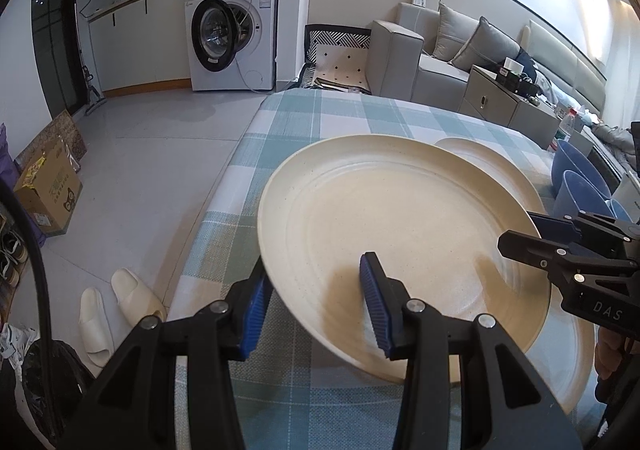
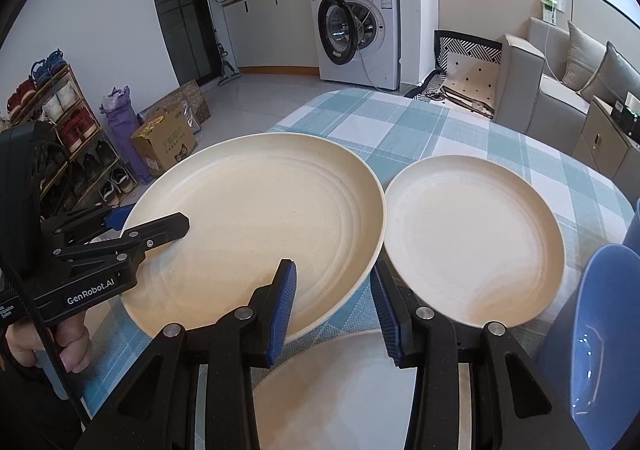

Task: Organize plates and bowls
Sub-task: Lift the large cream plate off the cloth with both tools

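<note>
The large cream plate (image 2: pixel 256 226) is off the table (image 1: pixel 320 122), tilted, and you carry it on both sides: your left hand-held gripper (image 1: pixel 316 306) clamps its near-left rim, one blue pad under the edge and one on the face, and your right hand-held gripper (image 2: pixel 334 310) pinches the opposite rim the same way. Directly below it lies a second large plate (image 2: pixel 352 390), and just beside it, flat on the checked cloth, sits a smaller plate (image 2: pixel 476 238), empty like the others.

My reading is that you are mid-carry in the stacking step. The next move calls for levelling the plate, centring it over whichever plate you mean to stack on, and lowering it before either grip lets go; releasing one side early could tip it.

At your right, the blue bowls (image 1: pixel 580 178) look nested together at the table's edge, nothing visible inside them. Keep the plate's rim clear of them.
</note>
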`<state>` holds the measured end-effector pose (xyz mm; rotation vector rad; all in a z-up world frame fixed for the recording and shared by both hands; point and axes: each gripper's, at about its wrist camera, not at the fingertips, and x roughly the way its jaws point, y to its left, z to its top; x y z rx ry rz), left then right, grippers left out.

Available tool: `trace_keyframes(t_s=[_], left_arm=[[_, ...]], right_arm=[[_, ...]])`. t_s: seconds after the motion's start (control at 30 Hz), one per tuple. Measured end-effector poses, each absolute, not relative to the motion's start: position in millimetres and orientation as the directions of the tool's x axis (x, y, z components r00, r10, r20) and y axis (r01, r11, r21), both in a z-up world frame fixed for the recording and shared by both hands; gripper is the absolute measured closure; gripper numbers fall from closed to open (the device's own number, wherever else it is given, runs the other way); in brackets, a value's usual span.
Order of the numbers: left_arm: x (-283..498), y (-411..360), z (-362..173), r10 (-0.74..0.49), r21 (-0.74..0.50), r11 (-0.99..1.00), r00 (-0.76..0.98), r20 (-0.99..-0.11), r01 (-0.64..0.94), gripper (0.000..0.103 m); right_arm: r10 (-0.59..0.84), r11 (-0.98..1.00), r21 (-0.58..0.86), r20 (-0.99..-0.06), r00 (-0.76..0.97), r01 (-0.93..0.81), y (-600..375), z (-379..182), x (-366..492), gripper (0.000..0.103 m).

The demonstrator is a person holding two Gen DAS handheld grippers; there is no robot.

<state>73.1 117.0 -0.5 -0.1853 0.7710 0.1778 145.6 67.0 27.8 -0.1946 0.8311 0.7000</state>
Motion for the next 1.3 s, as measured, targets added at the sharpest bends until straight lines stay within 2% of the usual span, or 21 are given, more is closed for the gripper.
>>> trace_keyframes(t_s=[1.3], left_arm=[[57.8,37.5,30.5,0.005,-0.046,0.998,0.756,-0.654,-0.046,0.06]], right_arm=[[0.436,0.849,0.089,-0.675,0.595,-0.521,-28.6,61.3,84.4,0.063]])
